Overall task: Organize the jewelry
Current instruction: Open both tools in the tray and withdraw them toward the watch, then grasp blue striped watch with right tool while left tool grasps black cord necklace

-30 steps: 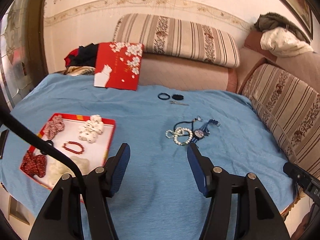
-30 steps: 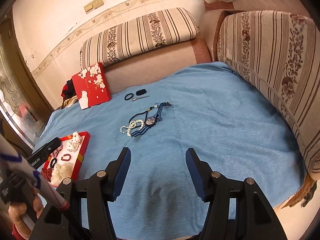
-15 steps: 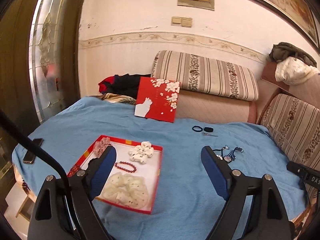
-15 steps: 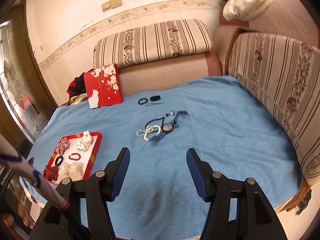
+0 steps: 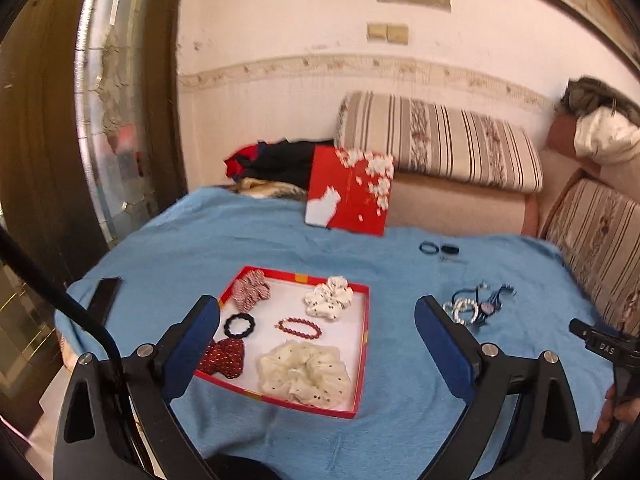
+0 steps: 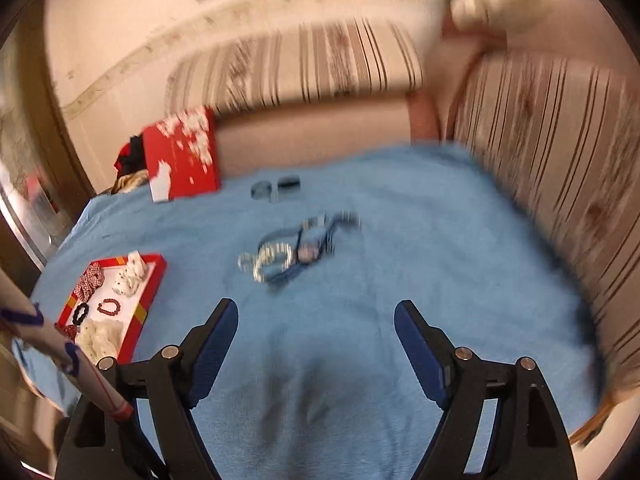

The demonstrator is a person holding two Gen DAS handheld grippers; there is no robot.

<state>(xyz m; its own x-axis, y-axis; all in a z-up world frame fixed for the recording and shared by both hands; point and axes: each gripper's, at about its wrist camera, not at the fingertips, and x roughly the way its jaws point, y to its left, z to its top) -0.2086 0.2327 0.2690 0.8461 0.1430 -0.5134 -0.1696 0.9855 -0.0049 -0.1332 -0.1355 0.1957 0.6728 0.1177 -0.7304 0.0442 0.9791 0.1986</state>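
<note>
Jewelry, a tangled pile of pearl beads and blue cords [image 5: 476, 306], lies loose toward the right edge of the blue-covered table [image 5: 400, 400], untouched. The left gripper [image 5: 318, 334] and right gripper [image 6: 316, 340] both gape wide, holding nothing. The red cardboard tray [image 5: 362, 360] near the left edge already holds scrunchies and a red bead bracelet [image 5: 300, 328]; judging by this, sorting is partway done.

Matt blue cloth [image 5: 400, 264] carries a glossy red cardboard tray [image 5: 363, 344] of fabric scrunchies [image 5: 304, 372].
</note>
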